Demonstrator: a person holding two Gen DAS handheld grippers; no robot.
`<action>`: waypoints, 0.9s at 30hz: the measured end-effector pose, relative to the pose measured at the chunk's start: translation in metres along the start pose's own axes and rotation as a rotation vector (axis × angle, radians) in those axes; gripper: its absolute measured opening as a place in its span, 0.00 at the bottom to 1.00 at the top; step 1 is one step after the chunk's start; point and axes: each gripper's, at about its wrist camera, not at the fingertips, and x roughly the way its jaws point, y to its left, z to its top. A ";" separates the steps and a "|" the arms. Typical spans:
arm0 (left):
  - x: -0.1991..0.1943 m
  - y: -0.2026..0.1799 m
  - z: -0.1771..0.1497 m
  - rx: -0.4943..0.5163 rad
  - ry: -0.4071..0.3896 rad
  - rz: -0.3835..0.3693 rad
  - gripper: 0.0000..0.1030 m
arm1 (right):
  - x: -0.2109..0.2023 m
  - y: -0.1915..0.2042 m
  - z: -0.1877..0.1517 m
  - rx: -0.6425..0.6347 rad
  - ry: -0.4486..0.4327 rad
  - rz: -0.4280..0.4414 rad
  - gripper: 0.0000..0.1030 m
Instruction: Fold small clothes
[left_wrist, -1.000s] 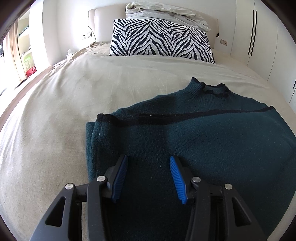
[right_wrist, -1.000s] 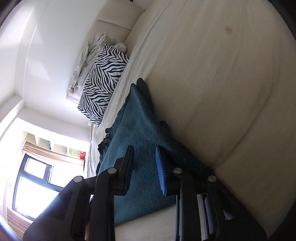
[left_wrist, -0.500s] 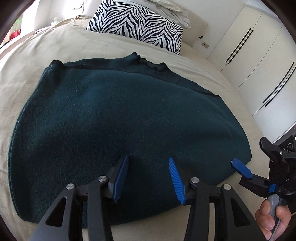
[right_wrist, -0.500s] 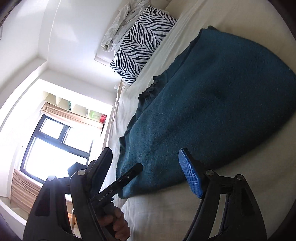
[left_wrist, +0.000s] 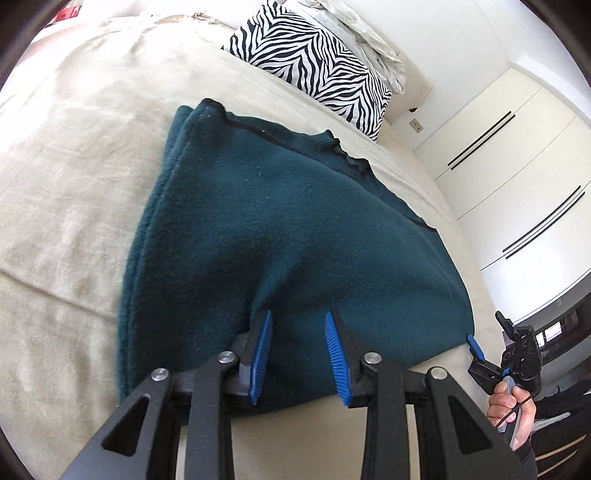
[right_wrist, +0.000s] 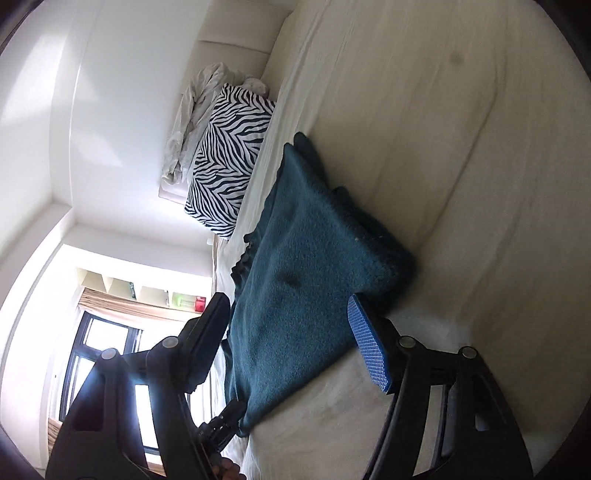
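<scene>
A dark teal knit sweater (left_wrist: 280, 236) lies folded on the beige bed (left_wrist: 66, 192), its neck edge toward the pillow; it also shows in the right wrist view (right_wrist: 306, 266). My left gripper (left_wrist: 298, 330) is open and empty, its blue pads over the sweater's near hem. My right gripper (right_wrist: 288, 321) is open wide and empty at the sweater's near right corner; it also shows at the right edge of the left wrist view (left_wrist: 491, 350), held in a hand.
A zebra-print pillow (left_wrist: 314, 62) and crumpled white bedding (left_wrist: 365, 37) lie at the headboard. White wardrobe doors (left_wrist: 517, 155) stand right of the bed. A window (right_wrist: 99, 354) and shelves are on the far side.
Both grippers have pulled back toward the sweater's near edge. The right gripper, nearly shut a second ago, now stands wide open. The sweater's left side now lies doubled over.
</scene>
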 end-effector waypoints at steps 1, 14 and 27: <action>-0.004 0.009 0.000 -0.022 -0.003 -0.006 0.24 | -0.009 -0.001 0.002 0.004 -0.019 -0.013 0.63; -0.064 0.032 0.008 -0.116 -0.107 -0.003 0.40 | -0.127 0.031 -0.049 -0.122 -0.060 0.019 0.66; 0.032 0.041 0.082 -0.098 -0.015 -0.032 0.18 | -0.114 0.060 -0.110 -0.203 0.092 0.014 0.66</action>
